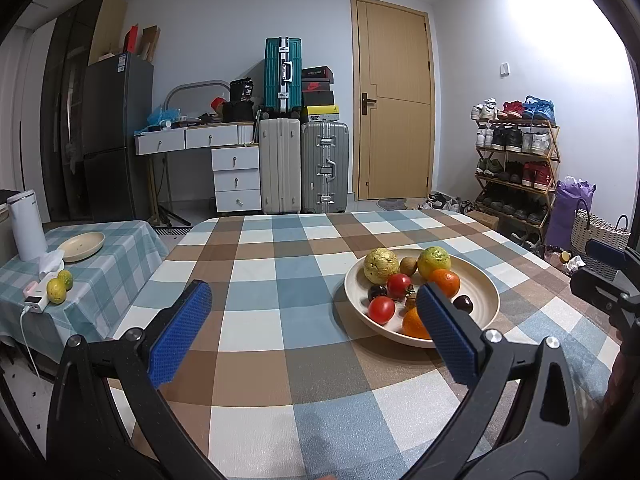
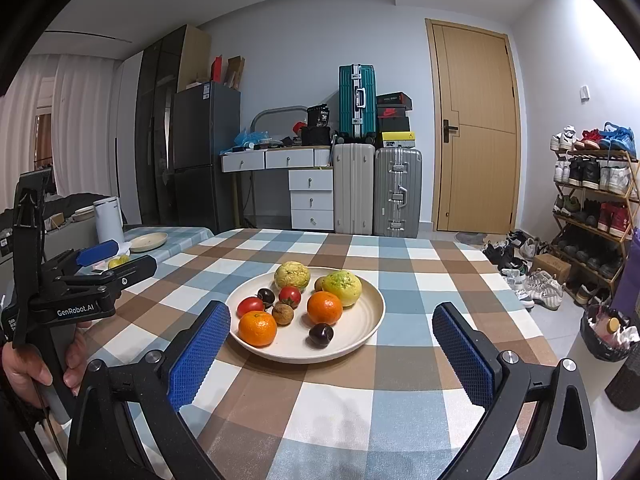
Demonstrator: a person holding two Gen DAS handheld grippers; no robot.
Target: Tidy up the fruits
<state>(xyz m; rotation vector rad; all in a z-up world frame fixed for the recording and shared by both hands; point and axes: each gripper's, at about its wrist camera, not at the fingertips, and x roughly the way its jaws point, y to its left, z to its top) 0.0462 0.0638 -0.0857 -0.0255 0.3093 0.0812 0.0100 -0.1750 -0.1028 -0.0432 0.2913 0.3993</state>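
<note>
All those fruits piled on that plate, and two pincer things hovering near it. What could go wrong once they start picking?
The round fruits lie loose and close together on the shallow cream plate; nudging one, like the dark plum near the rim, could roll it onto the checked tablecloth. The red tomatoes look soft, so a hard squeeze may bruise them. Both open grippers, left and right, face the same plate and might collide.

On the cream plate [image 1: 486,280], the left gripper's [image 1: 314,334] right pad [image 1: 448,336] covers the lower half of 1 orange [image 1: 414,324] and part of a small brown fruit [image 1: 411,302] behind it. The kiwi-like fruit [image 2: 319,283] at the plate's back sits half hidden behind a yellow-green citrus [image 2: 342,288]. At the frame edge right of the plate, the right gripper [image 1: 608,280] is cut off.
</note>
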